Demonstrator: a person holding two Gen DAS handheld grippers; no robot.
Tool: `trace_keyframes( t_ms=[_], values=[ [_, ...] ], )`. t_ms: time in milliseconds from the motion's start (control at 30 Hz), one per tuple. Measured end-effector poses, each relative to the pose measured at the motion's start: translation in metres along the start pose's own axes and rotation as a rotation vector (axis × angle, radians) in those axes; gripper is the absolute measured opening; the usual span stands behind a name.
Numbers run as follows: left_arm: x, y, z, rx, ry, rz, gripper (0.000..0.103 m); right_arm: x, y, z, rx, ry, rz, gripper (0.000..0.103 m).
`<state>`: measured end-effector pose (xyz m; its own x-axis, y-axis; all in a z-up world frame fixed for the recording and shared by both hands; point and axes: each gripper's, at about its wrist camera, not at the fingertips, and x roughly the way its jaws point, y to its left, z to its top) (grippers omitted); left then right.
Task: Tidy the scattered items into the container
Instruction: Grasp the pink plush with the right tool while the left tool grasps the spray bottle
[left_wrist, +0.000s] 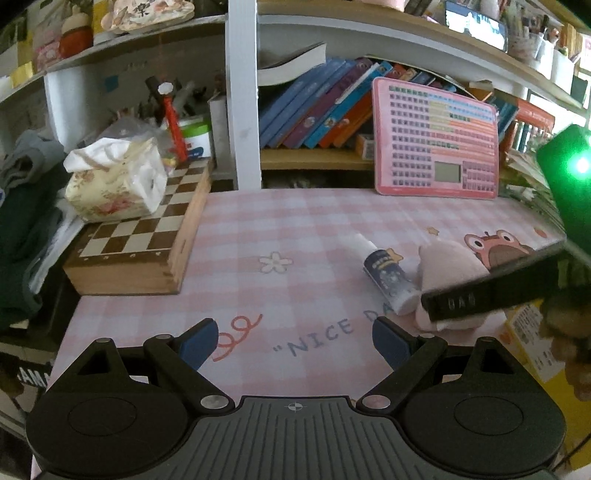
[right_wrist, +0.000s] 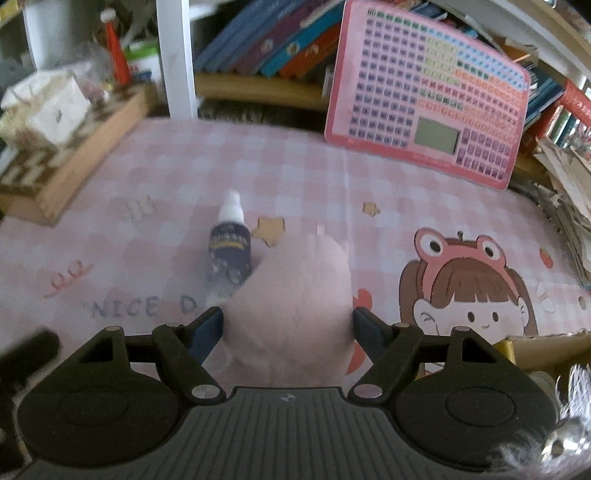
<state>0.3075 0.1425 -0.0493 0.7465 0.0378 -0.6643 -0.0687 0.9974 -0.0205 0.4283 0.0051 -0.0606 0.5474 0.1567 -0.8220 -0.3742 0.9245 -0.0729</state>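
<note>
A pink soft item (right_wrist: 295, 295) lies on the pink checked mat (right_wrist: 258, 166). My right gripper (right_wrist: 288, 328) stands over it with a blue pad close on each side; the item fills the gap and does not look squeezed. Just left of it lies a dark blue spray bottle (right_wrist: 229, 247) with a white cap. In the left wrist view the bottle (left_wrist: 384, 273) and the pink item (left_wrist: 450, 269) sit ahead to the right, with a finger (left_wrist: 480, 295) of the right gripper across the item. My left gripper (left_wrist: 295, 341) is open and holds nothing. A yellow box (left_wrist: 532, 343) shows partly at the right edge.
A wooden chessboard box (left_wrist: 136, 240) with a tissue pack (left_wrist: 114, 181) on it stands at the left. A pink learning tablet (left_wrist: 436, 140) leans against the bookshelf (left_wrist: 314, 158) at the back. Stacked papers (right_wrist: 565, 177) crowd the right side.
</note>
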Motion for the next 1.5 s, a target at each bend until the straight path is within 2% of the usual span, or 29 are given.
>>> trace_keyframes(
  t_ms=[133, 267, 400, 433, 533, 633, 800, 1033, 1167, 1300, 1367, 1500],
  values=[
    [0.011, -0.002, 0.006, 0.002, 0.007, -0.023, 0.092, -0.002, -0.003, -0.002, -0.011, -0.012, 0.033, 0.062],
    [0.022, -0.003, 0.016, -0.008, 0.002, -0.038, 0.092, -0.017, -0.011, -0.012, 0.026, 0.003, 0.096, 0.061],
    [0.037, -0.009, 0.029, -0.006, 0.0, -0.058, 0.09, -0.034, -0.01, -0.029, 0.014, 0.009, 0.115, 0.061],
    [0.042, -0.012, 0.031, 0.0, 0.003, -0.067, 0.084, -0.037, -0.01, -0.033, 0.01, 0.012, 0.12, 0.061],
    [0.054, -0.022, 0.038, 0.019, 0.02, -0.097, 0.081, -0.047, -0.011, -0.045, -0.001, 0.023, 0.131, 0.062],
    [0.067, -0.035, 0.041, 0.044, 0.041, -0.132, 0.071, -0.052, -0.012, -0.054, -0.009, 0.036, 0.138, 0.062],
    [0.089, -0.053, 0.041, 0.054, 0.094, -0.171, 0.06, -0.05, -0.014, -0.057, -0.019, 0.045, 0.143, 0.062],
    [0.113, -0.072, 0.041, 0.065, 0.131, -0.202, 0.045, -0.049, -0.013, -0.058, -0.049, 0.042, 0.156, 0.063],
    [0.125, -0.08, 0.042, 0.069, 0.144, -0.197, 0.043, -0.047, -0.014, -0.056, -0.049, 0.042, 0.162, 0.063],
    [0.135, -0.082, 0.041, 0.062, 0.17, -0.171, 0.037, -0.046, -0.015, -0.055, -0.046, 0.037, 0.164, 0.064],
    [0.138, -0.082, 0.042, 0.07, 0.163, -0.154, 0.033, -0.046, -0.014, -0.055, -0.05, 0.035, 0.165, 0.064],
    [0.142, -0.085, 0.043, 0.098, 0.158, -0.134, 0.031, -0.046, -0.015, -0.054, -0.051, 0.032, 0.169, 0.065]
  ],
)
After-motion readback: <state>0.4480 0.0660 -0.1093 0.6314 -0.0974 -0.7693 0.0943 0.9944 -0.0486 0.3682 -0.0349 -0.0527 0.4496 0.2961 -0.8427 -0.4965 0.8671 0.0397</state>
